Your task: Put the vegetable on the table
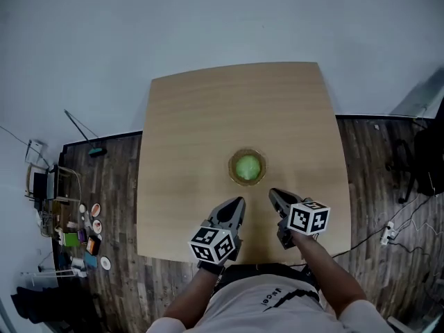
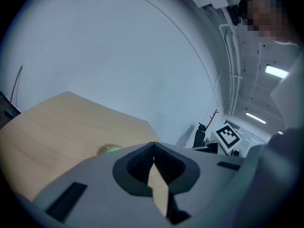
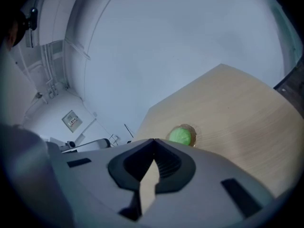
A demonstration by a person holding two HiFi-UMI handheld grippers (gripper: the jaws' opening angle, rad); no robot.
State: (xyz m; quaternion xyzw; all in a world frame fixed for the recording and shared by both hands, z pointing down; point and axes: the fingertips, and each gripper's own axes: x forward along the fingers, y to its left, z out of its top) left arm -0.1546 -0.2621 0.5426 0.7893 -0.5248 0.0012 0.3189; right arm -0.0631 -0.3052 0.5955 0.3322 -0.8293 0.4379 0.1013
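Note:
A round green vegetable rests in a small wooden bowl near the middle of the light wooden table. My left gripper is shut and empty, a short way in front of the bowl and left of it. My right gripper is also shut and empty, just in front of the bowl to its right. In the right gripper view the vegetable shows just beyond the jaws' tip. In the left gripper view the bowl peeks over the gripper body, left of the tip.
The table stands against a plain pale wall. Dark plank floor lies on both sides. A clutter of small items and a rack sits on the floor at the left; cables and a power strip lie at the right.

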